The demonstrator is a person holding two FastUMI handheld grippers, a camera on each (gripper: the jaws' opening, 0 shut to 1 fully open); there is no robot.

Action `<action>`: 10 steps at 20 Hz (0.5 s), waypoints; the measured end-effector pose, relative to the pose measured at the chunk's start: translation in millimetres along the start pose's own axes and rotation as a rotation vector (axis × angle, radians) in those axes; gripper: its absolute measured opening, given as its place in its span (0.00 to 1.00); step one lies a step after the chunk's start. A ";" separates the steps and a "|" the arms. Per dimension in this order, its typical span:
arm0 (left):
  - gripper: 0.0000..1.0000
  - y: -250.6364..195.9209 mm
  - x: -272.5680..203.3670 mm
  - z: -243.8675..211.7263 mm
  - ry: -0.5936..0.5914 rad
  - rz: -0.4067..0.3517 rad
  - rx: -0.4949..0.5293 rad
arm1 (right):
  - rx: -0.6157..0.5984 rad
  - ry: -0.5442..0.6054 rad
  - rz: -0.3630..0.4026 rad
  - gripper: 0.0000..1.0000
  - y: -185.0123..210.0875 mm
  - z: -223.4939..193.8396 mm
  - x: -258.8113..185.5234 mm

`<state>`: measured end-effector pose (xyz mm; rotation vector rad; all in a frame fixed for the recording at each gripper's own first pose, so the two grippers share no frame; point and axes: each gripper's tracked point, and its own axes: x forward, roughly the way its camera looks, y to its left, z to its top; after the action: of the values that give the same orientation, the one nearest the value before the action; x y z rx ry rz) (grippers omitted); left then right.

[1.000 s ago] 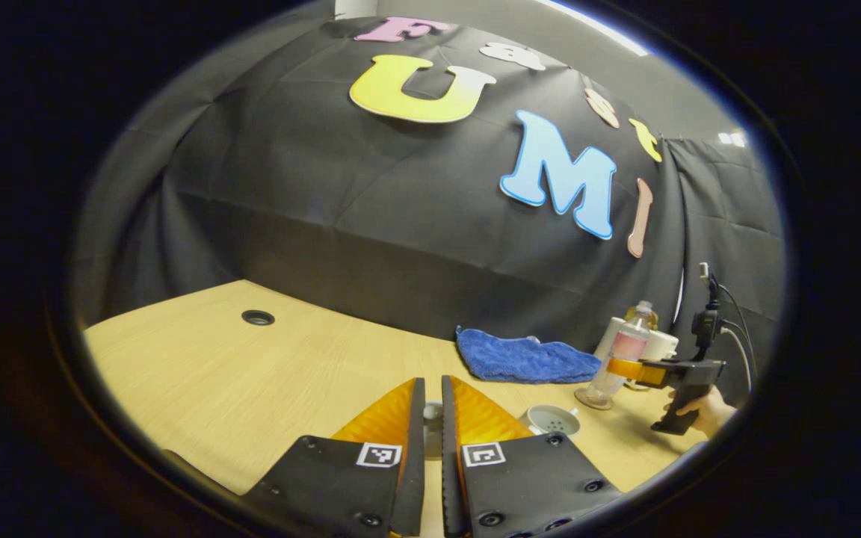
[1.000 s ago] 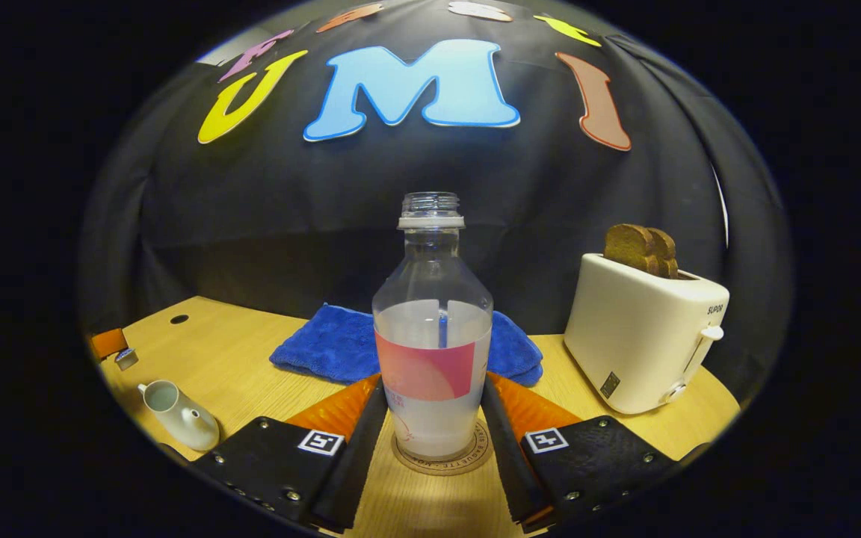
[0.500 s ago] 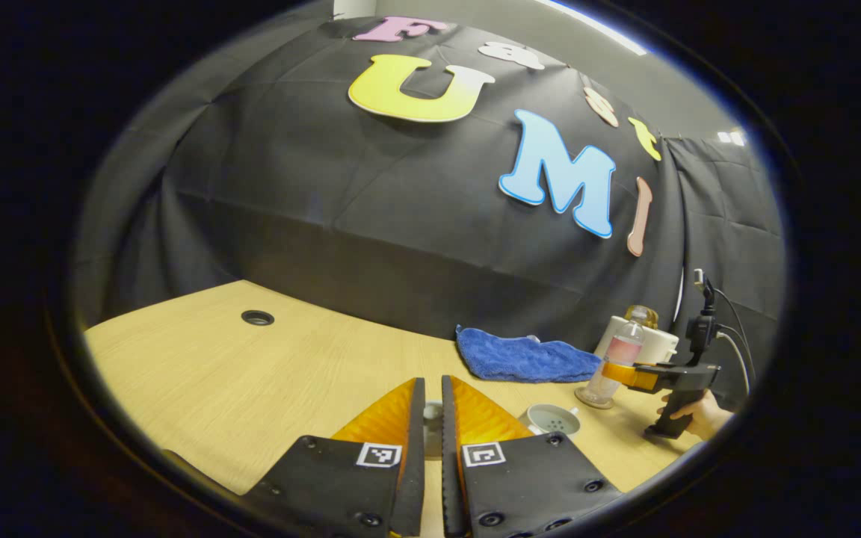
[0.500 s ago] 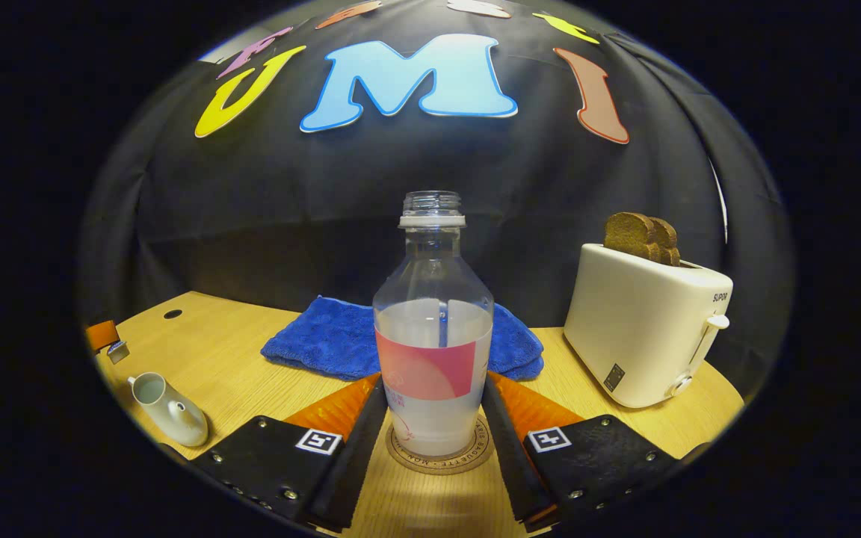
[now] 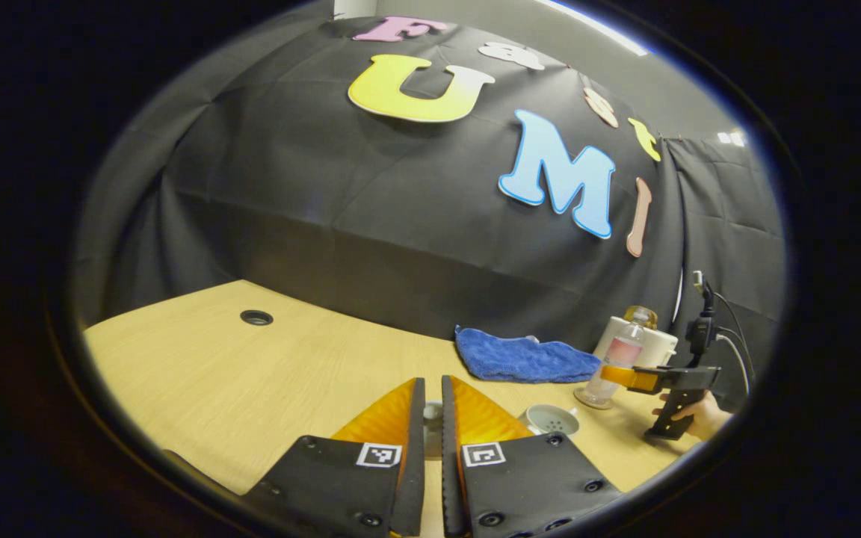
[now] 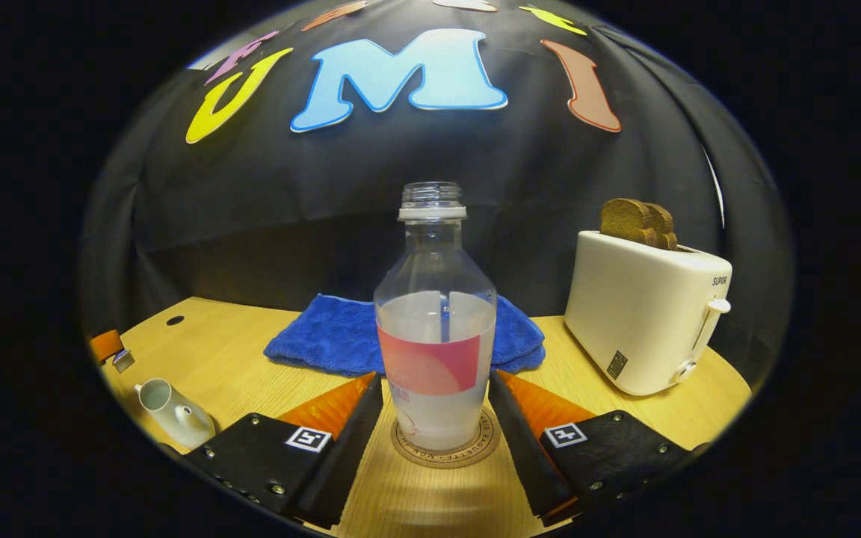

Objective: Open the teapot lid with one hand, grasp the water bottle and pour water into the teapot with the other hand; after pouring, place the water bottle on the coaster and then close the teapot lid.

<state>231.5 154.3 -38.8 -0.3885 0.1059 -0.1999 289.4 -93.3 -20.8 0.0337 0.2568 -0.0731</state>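
Right gripper (image 6: 436,388): fingers spread, one on either side of water bottle, small gap each side; bottle released.
Water bottle (image 6: 436,329): upright on coaster, uncapped, roughly half full of cloudy liquid; pink label on the front, its print too small to read.
Coaster (image 6: 445,450): round, brown, flat on bench under bottle; ring of lettering round the rim, partly hidden, not legible.
Left gripper (image 5: 433,418): fingers drawn close, narrow slot between them; small pale object seen in the slot, likely teapot lid (image 5: 433,412); contact with the fingers cannot be told.
Teapot (image 6: 174,413): white, lidless, mouth open, on bench at far left of right gripper view; in left gripper view just right of the left gripper's fingers.
Hand (image 5: 699,418): seen in left gripper view at right edge, wrapped round handle of the other gripper beside the bottle.
Bench (image 5: 251,373): light wood grain, matte; round cable hole (image 5: 256,317) toward the far left.
Cloth (image 6: 341,340): blue, crumpled, on bench behind bottle.
Toaster (image 6: 647,317): white, right of bottle, two dark slices of toast (image 6: 636,222) standing in slots; short brand word on the side, too small to read with confidence.
Room: black fabric booth wall behind bench; pale ceiling strip above in left gripper view.
Markers: square black-and-white tags on both grippers' finger mounts.
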 end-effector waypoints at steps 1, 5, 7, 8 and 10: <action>0.17 -0.3 0.7 0.4 0.000 0.001 0.000 | 0.001 -0.003 -0.001 0.88 0.9 0.5 -3.4; 0.17 1.5 -0.9 1.3 -0.004 0.006 -0.005 | 0.014 -0.041 -0.008 0.88 3.9 6.0 -25.6; 0.16 1.6 -1.8 3.8 -0.015 0.004 -0.015 | -0.004 -0.067 -0.019 0.88 4.3 7.8 -41.5; 0.16 0.4 -1.6 6.0 -0.022 -0.001 -0.022 | -0.027 -0.078 -0.028 0.88 4.1 7.9 -50.4; 0.16 -3.2 -2.0 4.4 -0.025 -0.009 -0.016 | -0.071 -0.099 -0.040 0.88 5.7 6.3 -70.2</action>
<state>229.7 153.4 -33.4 -0.4071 0.0809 -0.2032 223.8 -83.2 3.3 -0.0457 0.1606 -0.1049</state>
